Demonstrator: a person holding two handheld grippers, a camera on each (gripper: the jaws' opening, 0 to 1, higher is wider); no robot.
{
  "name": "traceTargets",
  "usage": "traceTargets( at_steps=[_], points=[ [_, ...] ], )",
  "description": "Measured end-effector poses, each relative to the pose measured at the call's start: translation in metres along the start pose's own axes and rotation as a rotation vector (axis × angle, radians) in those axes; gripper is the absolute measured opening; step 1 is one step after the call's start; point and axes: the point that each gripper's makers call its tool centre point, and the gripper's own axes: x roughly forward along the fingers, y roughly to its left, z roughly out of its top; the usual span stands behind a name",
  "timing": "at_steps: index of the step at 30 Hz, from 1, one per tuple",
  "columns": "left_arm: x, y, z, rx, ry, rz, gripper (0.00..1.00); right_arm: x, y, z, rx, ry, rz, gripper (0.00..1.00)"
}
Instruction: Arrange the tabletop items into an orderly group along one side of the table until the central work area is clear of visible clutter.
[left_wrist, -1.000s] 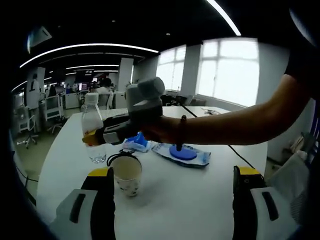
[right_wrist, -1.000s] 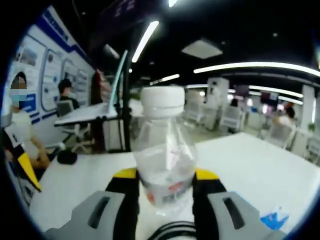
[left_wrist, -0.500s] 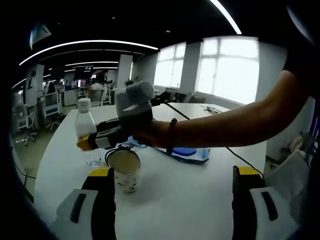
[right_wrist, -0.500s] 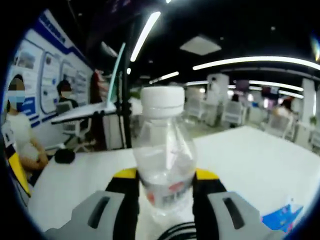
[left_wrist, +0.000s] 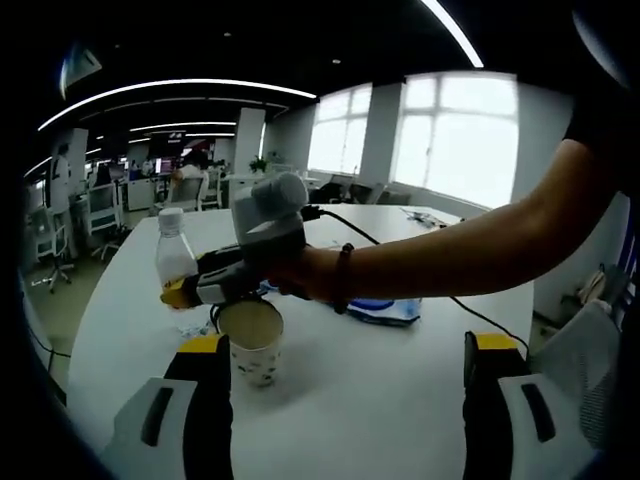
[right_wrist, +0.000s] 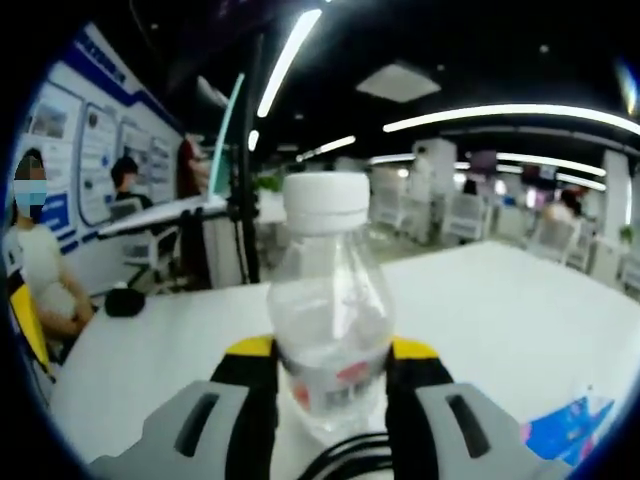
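clear water bottle (right_wrist: 330, 330) clamped in right claw (right_wrist: 330, 375); left claw (left_wrist: 340, 365) wide.

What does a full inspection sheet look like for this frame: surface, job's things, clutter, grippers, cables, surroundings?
Surface: white table, mostly bare near the camera.
Job's things: water bottle upright, white cap on; paper cup upright beside it; blue packet flat beyond the person's arm.
Clutter: nothing else seen.
Grippers: right gripper shut on the water bottle, near the paper cup in the left gripper view; left gripper open, holding nothing.
Cables: black cable running across the table's far side.
Surroundings: open office, desks, chairs, bright windows, seated people.
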Motion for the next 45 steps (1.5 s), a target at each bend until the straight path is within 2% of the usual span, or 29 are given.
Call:
traceTargets(
  at_steps=[4, 18, 29, 37, 42, 45],
  points=[
    [0.000, 0.000, -0.002, -0.001, 0.004, -0.001, 0.97, 0.001, -0.004, -0.001, 0.045, -0.015, -0.010, 0.37],
    [0.000, 0.000, -0.003, -0.003, 0.010, -0.003, 0.96, 0.002, -0.003, 0.000, 0.052, -0.017, -0.016, 0.39],
    [0.001, -0.002, -0.001, -0.001, 0.006, -0.005, 0.96, 0.003, -0.006, -0.001, 0.078, -0.001, -0.077, 0.39],
    [0.001, -0.002, 0.001, 0.003, 0.005, -0.007, 0.96, 0.003, -0.008, -0.002, 0.096, -0.001, -0.073, 0.39],
    [0.001, -0.003, 0.002, 0.004, 0.000, -0.009, 0.97, 0.003, -0.005, 0.001, 0.131, -0.012, -0.063, 0.48],
    [0.001, -0.003, 0.002, 0.002, 0.000, -0.008, 0.97, 0.001, -0.008, 0.011, 0.143, -0.045, -0.081, 0.54]
  ],
)
